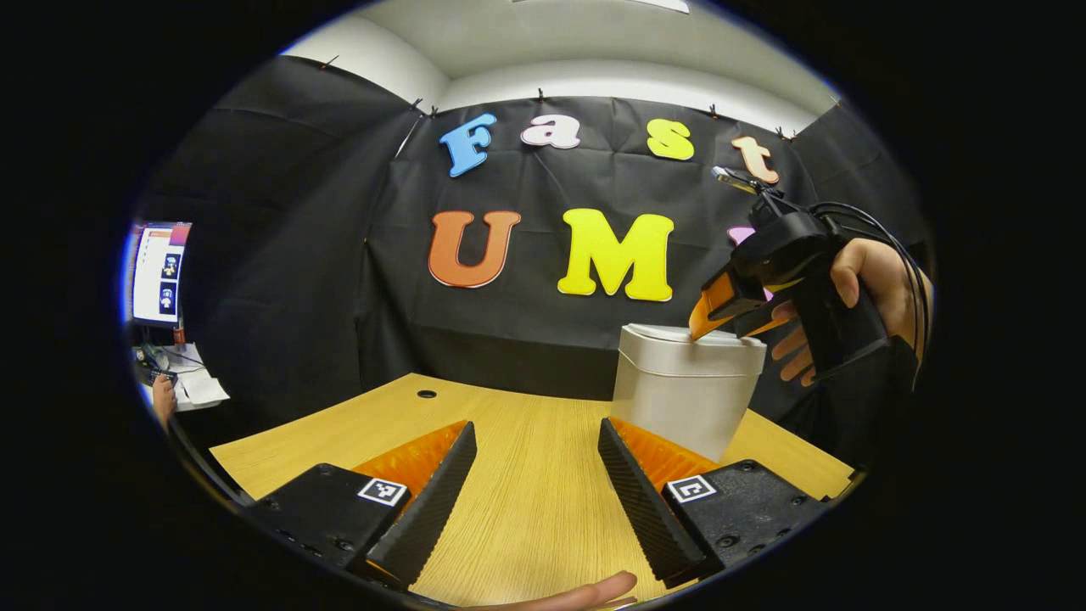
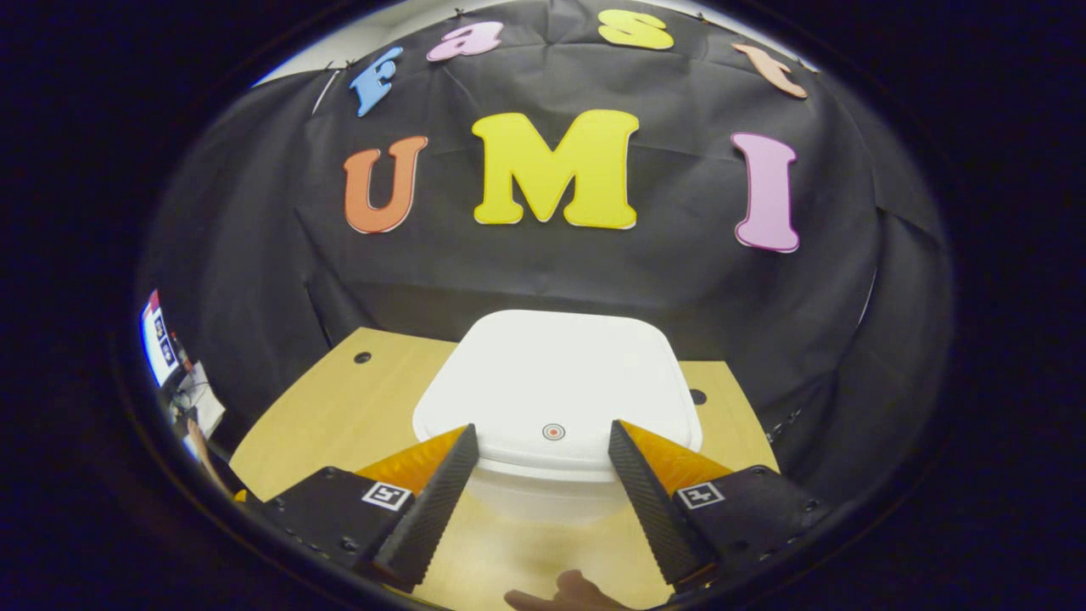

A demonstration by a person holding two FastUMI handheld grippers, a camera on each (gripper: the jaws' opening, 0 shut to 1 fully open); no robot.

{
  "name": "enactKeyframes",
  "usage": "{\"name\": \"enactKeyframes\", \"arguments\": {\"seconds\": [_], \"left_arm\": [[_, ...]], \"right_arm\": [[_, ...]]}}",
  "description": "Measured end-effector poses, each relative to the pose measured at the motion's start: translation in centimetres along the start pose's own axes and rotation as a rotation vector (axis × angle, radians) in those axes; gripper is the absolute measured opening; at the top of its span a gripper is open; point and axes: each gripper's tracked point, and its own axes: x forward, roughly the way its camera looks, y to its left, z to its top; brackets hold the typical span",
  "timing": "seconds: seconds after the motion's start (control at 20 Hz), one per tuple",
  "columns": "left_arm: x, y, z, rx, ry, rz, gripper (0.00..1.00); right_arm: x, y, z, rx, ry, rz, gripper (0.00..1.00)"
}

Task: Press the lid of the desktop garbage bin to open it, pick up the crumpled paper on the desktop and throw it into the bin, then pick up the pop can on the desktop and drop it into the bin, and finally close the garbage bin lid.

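In the left gripper view, a pale wood-grain table (image 1: 517, 475) with a small round cable hole (image 1: 427, 394) stands before a wall of creased black cloth (image 1: 305, 297) pinned under a white ceiling; a lit monitor (image 1: 159, 273) and loose papers (image 1: 197, 386) sit off at the left edge. The left tongs (image 1: 536, 484) hang wide apart over bare wood, their ribbed inner faces holding nothing. The garbage bin (image 1: 683, 399), a smooth rounded-square tub with a paler lid (image 1: 691, 337), stands on the table's far right. Over it a hand (image 1: 857, 293) holds the right tongs (image 1: 721, 327), tips down at the lid's top; their spread cannot be told from here. In the right gripper view, the right tongs (image 2: 543, 484) stand wide open just over the near rim of the closed, glossy white lid (image 2: 556, 382), with a small red ring mark (image 2: 553, 432) between them, gripping nothing. Table shows on both sides of the bin (image 2: 543, 501), and black cloth (image 2: 806, 339) drapes behind.
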Motion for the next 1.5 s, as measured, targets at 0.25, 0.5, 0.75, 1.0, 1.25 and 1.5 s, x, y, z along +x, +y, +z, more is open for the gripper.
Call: {"name": "enactKeyframes", "arguments": {"seconds": [0.25, 0.5, 0.75, 1.0, 1.25, 1.5], "left_arm": [[0.3, 0.7, -0.4, -0.013, 0.015, 0.016, 0.94], [0.4, 0.2, -0.6, -0.001, 0.017, 0.016, 0.94], [0.2, -0.9, -0.6, 0.022, -0.001, -0.018, 0.94], [1.0, -1.3, -1.9, 0.040, 0.031, -0.017, 0.94], [1.1, -1.7, -2.0, 0.078, 0.028, -0.016, 0.93], [0.8, -2.3, -2.0, 0.076, 0.037, -0.030, 0.94]], "right_arm": [[0.9, -1.1, 0.2, 0.042, 0.004, -0.014, 0.96], [1.2, -1.0, -0.4, -0.056, -0.057, -0.064, 0.98], [-0.7, 0.0, -1.0, -0.081, -0.169, 0.032, 0.99], [-6.2, 0.6, -5.9, -0.086, -0.332, 0.072, 0.94], [-10.9, -1.8, -11.6, -0.171, -0.433, -0.010, 0.97], [-14.0, -2.5, -14.6, -0.045, -0.447, -0.025, 0.98]]}}
